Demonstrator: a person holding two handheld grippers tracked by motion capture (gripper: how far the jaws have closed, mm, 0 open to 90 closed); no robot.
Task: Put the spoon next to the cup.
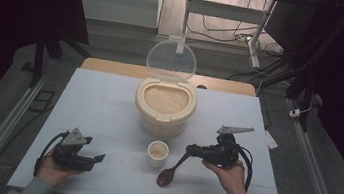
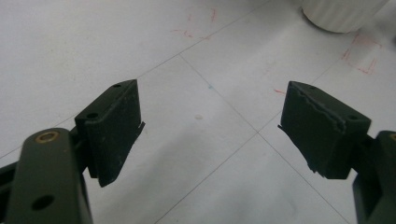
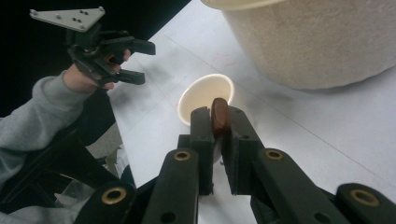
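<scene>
Spoon gripped beside the cup

Left gripper (image 1: pixel 96 158) rests on the bench (image 1: pixel 98 102), fingers (image 2: pixel 114 126) wide apart, empty. Small white cup (image 1: pixel 157 153) sits mid-bench. Right gripper (image 1: pixel 189 150) clamps the handle of the dark brown wooden spoon (image 1: pixel 170 171), its glossy bowl down on the bench.

Bare table (image 1: pixel 108 104) left of rice bin (image 1: pixel 164 107)

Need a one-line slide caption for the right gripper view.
Right gripper shut on a brown spoon handle above the small cup, beside the rice container.
</scene>
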